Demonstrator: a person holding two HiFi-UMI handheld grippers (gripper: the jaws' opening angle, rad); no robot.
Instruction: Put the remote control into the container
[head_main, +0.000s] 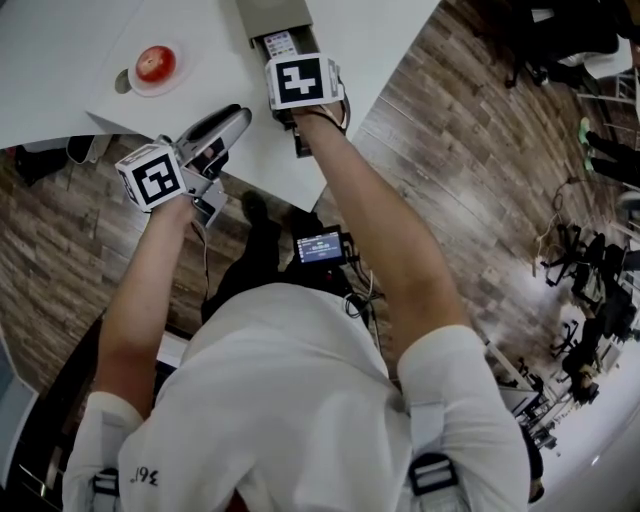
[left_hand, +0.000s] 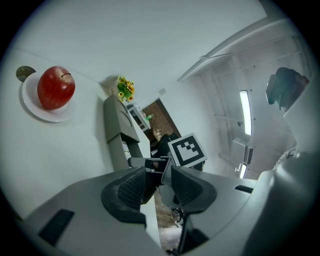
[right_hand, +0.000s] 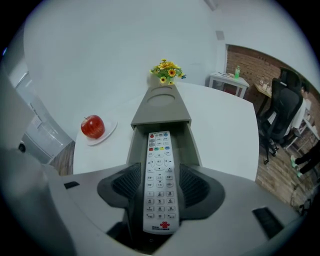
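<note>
A white remote control (right_hand: 160, 180) lies lengthwise in the pulled-out tray of the grey container (right_hand: 161, 107) on the white table. Its far end is inside the tray, and its near end runs back between the jaws of my right gripper (right_hand: 160, 187). A thin gap shows on each side, so the pads (right_hand: 126, 186) do not press it. In the head view the right gripper (head_main: 287, 66) sits at the container (head_main: 272, 15) mouth, where the remote (head_main: 281, 44) just shows. My left gripper (left_hand: 159, 185) hovers at the table's near edge, open and empty.
A red apple (head_main: 155, 63) on a small white plate (head_main: 133, 82) stands left of the container. A small bunch of yellow flowers (right_hand: 167, 71) stands behind the container. The table (head_main: 380, 40) ends in a corner just below the grippers, with wooden floor beyond. Office chairs (right_hand: 287, 110) stand to the right.
</note>
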